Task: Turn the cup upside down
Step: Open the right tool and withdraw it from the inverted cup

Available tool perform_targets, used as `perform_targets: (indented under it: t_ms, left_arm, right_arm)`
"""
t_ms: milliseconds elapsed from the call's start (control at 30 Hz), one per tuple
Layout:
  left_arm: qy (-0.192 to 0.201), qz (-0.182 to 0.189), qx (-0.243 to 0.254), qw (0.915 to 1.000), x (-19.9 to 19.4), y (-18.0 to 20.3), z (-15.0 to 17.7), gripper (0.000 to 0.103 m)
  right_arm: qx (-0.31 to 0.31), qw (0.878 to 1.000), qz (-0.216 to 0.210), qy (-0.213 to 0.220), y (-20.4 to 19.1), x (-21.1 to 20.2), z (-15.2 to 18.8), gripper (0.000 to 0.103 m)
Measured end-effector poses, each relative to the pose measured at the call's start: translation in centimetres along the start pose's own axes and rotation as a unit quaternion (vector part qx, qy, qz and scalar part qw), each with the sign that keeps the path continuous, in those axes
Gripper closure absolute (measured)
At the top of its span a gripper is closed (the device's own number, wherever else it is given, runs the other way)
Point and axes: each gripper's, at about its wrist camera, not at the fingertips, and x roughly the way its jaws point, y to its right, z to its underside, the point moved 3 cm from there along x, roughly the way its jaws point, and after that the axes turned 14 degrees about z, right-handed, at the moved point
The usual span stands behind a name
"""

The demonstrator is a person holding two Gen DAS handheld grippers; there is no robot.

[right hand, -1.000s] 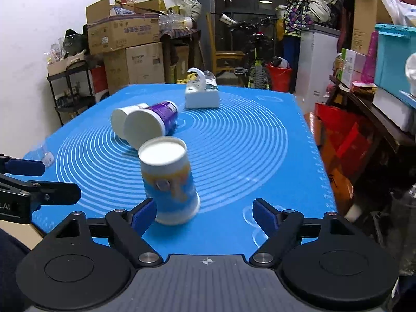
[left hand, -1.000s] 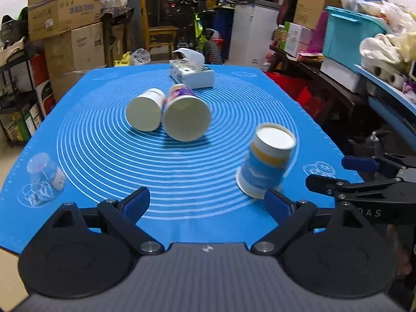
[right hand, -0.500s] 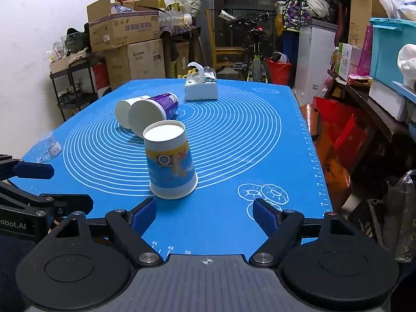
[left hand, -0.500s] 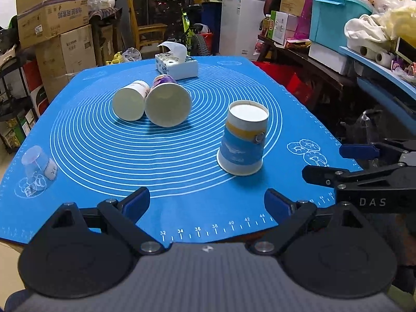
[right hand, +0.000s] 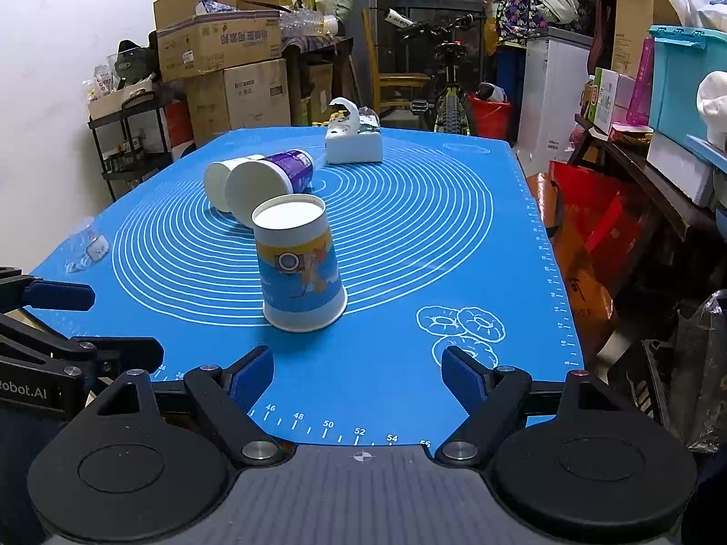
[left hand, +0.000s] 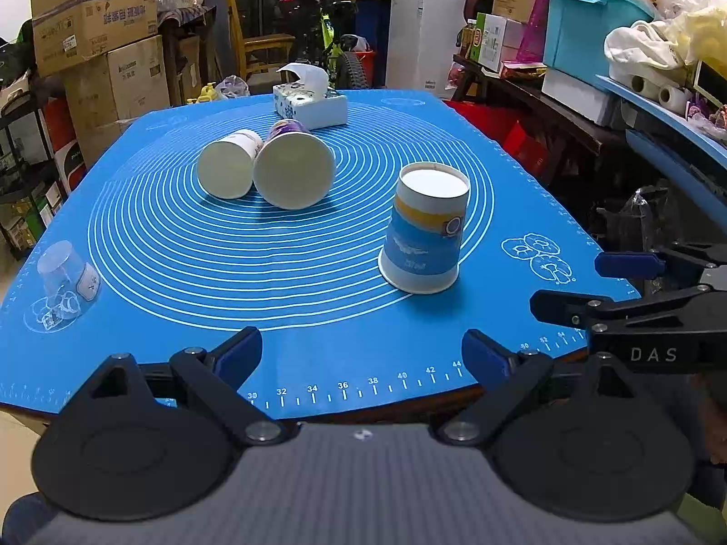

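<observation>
1. Your left gripper point(left hand: 361, 354) hangs at the mat's near edge with its fingers spread wide and nothing between them.
2. Your right gripper point(right hand: 359, 372) is likewise released, its fingers parted over the near edge, gripping nothing.
3. The blue cup point(right hand: 297, 268) stands upside down on the mat point(right hand: 409, 236), rim down, white base up. It sits ahead of your right fingers, slightly toward the left one, and ahead and to the right of your left fingers point(left hand: 238, 354). Neither gripper touches it.
4. The mat is blue with white concentric rings and a ruler scale along its near edge; doughnut drawings sit ahead of your right gripper's right finger.
5. Beyond the blue cup, two more cups lie on their sides, touching: a white cup point(left hand: 229, 163) and a purple cup point(left hand: 293, 165).
6. Past those, near the far edge, sits a tissue box point(left hand: 311, 102).
7. A small clear cup point(left hand: 68, 277) rests near the mat's left edge, well apart from the rest.
8. The mat's right edge drops beside a cluttered shelf point(left hand: 545, 91); cardboard boxes point(right hand: 222, 45) stack to the far left, and a bicycle point(right hand: 447, 81) stands behind.
</observation>
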Motion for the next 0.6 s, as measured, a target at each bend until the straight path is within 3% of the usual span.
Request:
perform_targets:
  t_ms: [600]
  left_arm:
    - [-0.001,-0.002,-0.005,1.0000,0.06,-0.32,-0.03,0.009]
  right_arm:
    - [-0.001,1.000,-0.001,-0.002,-0.01,0.15,0.05,0.019]
